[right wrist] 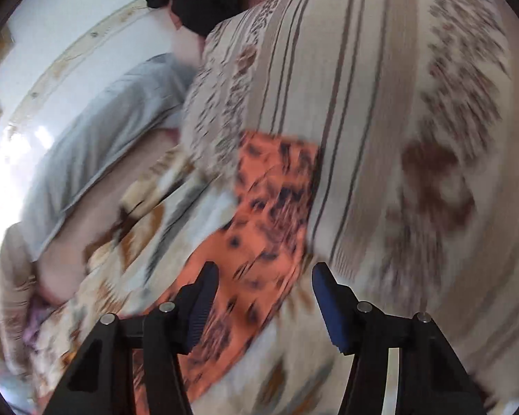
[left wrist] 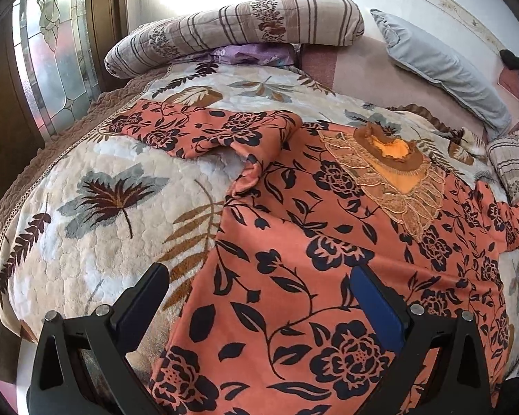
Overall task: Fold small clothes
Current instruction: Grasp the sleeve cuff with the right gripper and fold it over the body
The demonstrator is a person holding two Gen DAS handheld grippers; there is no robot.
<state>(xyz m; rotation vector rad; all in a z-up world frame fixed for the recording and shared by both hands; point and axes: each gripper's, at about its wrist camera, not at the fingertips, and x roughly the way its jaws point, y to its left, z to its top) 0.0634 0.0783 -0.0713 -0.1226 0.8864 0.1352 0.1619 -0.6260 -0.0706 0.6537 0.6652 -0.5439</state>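
Observation:
An orange top with a black flower print [left wrist: 294,259] lies spread on the bed, with a lace collar [left wrist: 398,176] at the far end. Its left sleeve [left wrist: 197,128] is folded across at the upper left. My left gripper [left wrist: 259,276] is open and empty, hovering over the top's lower left edge. In the blurred right wrist view, my right gripper [right wrist: 264,276] is open and empty above the top's right sleeve [right wrist: 259,214], which lies beside a striped pillow.
A leaf-print quilt [left wrist: 97,207] covers the bed. A striped bolster [left wrist: 231,27] and a grey pillow [left wrist: 443,65] lie at the head. A striped pillow [right wrist: 398,121] is close on the right. A stained-glass door [left wrist: 52,52] stands at left.

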